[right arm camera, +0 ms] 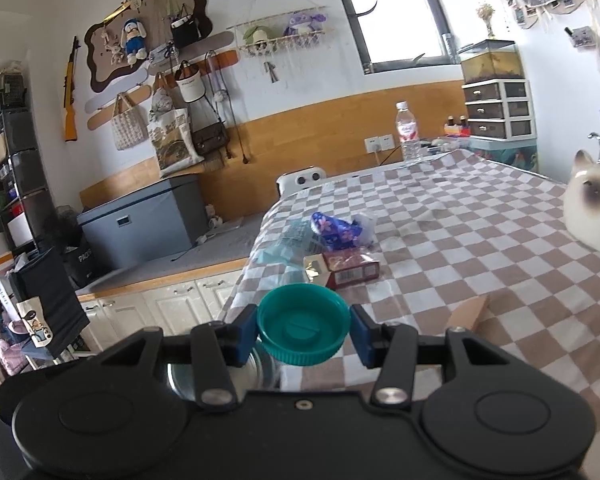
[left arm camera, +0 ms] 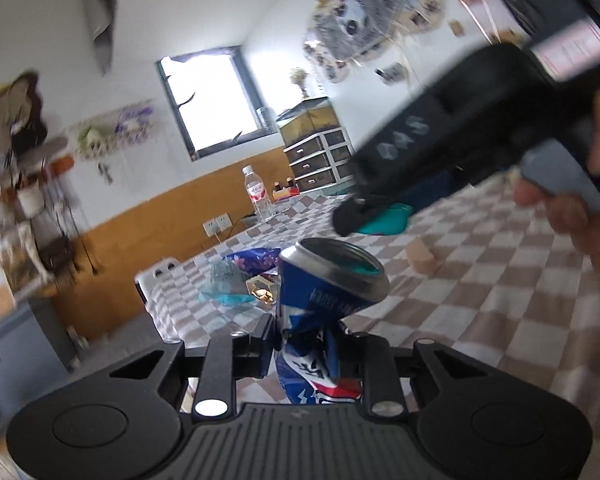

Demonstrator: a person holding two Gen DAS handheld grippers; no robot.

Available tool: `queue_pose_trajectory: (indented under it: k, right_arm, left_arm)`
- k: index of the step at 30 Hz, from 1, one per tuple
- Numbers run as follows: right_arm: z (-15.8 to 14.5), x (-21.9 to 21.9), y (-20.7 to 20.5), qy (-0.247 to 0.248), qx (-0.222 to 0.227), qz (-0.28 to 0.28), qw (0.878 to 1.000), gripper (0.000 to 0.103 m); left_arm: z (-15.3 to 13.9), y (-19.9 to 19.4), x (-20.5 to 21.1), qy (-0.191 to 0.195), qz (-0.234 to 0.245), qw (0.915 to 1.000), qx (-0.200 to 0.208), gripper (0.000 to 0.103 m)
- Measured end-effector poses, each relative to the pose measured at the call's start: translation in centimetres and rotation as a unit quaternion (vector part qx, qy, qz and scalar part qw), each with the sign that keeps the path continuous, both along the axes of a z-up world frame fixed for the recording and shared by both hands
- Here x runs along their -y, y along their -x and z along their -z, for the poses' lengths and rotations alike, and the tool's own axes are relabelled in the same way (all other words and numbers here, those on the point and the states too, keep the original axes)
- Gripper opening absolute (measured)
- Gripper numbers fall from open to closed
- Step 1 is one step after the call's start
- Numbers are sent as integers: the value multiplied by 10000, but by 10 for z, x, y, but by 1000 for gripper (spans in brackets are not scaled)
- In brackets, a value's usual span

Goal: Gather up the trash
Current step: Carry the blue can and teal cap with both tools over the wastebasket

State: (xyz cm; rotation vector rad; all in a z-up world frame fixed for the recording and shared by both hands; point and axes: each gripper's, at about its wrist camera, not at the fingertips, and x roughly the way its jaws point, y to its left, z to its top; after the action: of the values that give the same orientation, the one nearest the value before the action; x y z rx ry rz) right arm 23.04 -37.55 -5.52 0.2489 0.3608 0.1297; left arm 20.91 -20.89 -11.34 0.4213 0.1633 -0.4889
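One crushed blue can (left arm camera: 332, 300); one teal lid (right arm camera: 303, 329); one purple floral wrapper (right arm camera: 337, 230); one clear plastic wrapper (right arm camera: 290, 242); one red carton (right arm camera: 350, 266); one water bottle (right arm camera: 408, 132) at the far table edge; one cat figurine (right arm camera: 592, 212) at the right edge.

You face white walls above tan wooden panelling (right arm camera: 320, 128), a bright dark-framed window (right arm camera: 396, 12), a grey storage box (right arm camera: 140, 220) on the low bench, and the brown-and-white checked cloth surface (right arm camera: 480, 240).
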Motion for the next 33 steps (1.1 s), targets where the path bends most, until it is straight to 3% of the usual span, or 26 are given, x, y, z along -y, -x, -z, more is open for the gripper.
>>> queue_pose_trajectory:
  k: [5,11,20,33]
  right_arm:
    - [1,4,13,39,-25,170,9998,50]
    - [7,6,30,97,-123,323,9994,50]
    - [13,-9,53,330,-160,394,9985,50]
    - [10,-60,75,628,-53,73,9980,50]
  left_arm:
    - [-5,3,-17,814,-103,9950,-564,27]
    - [-11,5,-37,1523,-316,9836,-917,27]
    - [-20,20,-61,1809,-474,9760,-1117,27]
    - [-23,44,-116,2068,-1101,9645,-1219,27]
